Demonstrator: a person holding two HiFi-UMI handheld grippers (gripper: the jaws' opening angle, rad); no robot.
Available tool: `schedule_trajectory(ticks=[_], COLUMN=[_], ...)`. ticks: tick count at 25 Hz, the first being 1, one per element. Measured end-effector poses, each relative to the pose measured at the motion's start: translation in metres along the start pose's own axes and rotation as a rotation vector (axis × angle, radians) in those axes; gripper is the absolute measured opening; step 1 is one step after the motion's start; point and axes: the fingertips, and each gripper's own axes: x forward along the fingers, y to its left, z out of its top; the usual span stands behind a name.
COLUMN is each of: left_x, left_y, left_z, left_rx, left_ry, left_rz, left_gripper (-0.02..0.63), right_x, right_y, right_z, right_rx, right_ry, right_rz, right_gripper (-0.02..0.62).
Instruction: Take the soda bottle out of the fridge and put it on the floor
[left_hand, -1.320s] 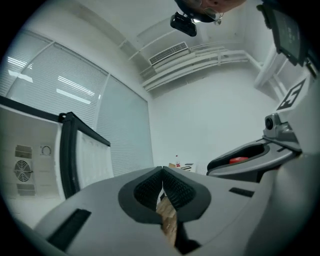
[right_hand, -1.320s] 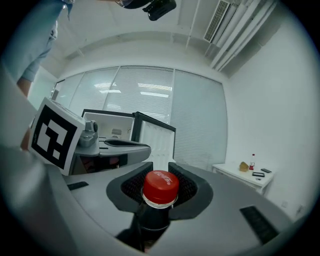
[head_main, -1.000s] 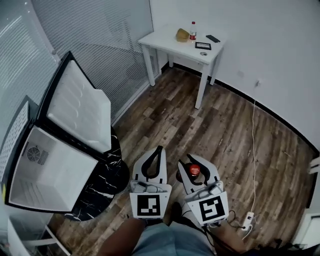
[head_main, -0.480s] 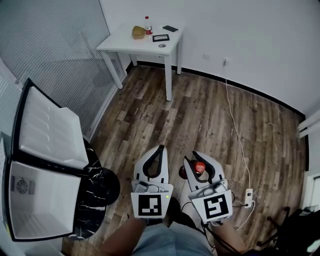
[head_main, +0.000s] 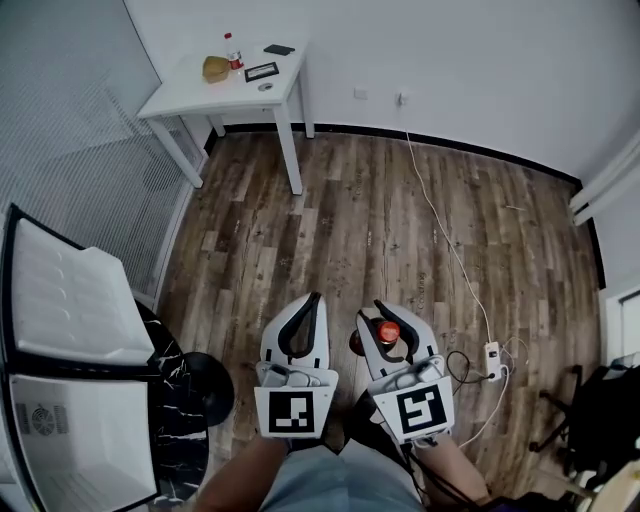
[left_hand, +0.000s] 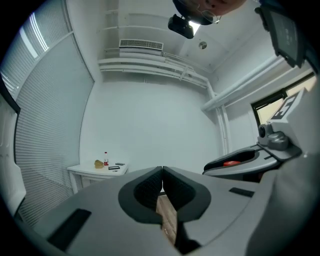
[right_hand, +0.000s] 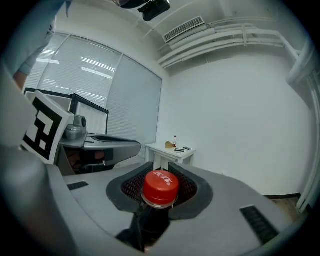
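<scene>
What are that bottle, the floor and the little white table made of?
The soda bottle looks like clear plastic around a dark drink, with a glossy red plastic cap. The floor is wood-look planks with brown grain; whether solid wood or laminate is unclear. The table is smooth matte white, probably painted wood or laminate.

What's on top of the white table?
A small bottle with red on it, a yellowish-brown lump, a dark framed slab, a dark flat bar and a small round thing. All too small to identify; anything behind the lump is hidden.
</scene>
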Motion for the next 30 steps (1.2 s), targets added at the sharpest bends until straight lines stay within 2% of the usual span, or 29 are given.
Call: schedule_trajectory(ticks=[6,10,17,22,26,30], left_x=[0.014,0.016,0.022,0.029,0.033,0.034], left_y=[-0.024,-0.034,-0.046,-0.047,-0.044,-0.046], left_z=[-0.014,-0.035,-0.071,-0.106,-0.134,-0.163], left_rx=[0.039,0.019,0.074,0.065,0.008,0.026], left_ry=[0.016,0.058,0.095,0.143,0.164,0.201], left_rz=[-0.067,-0.093,-0.149,-0.154,-0.143,-0.179], left_gripper=[0.018,0.018,0.018,0.018,0.018,0.018], right_x=[-0.007,-0.013,-0.013,-0.008,0.002,0.008], right_y=[-0.022,-0.031,-0.042,-0.045,-0.045,-0.044], right_z=[-0.018,-0.038,-0.079,-0.108,-0.136,-0.165], right_rx=[0.028,0.057,0.079,0.1,0.116,0.134], right_ry=[0.021,0.045,0.093,0.107,0.131,0.164], right_rz=[-0.046,-0.08,-0.116,-0.128,-0.138,-0.15], right_gripper=[0.107,0.107,0.107,0.107,0.107,0.107])
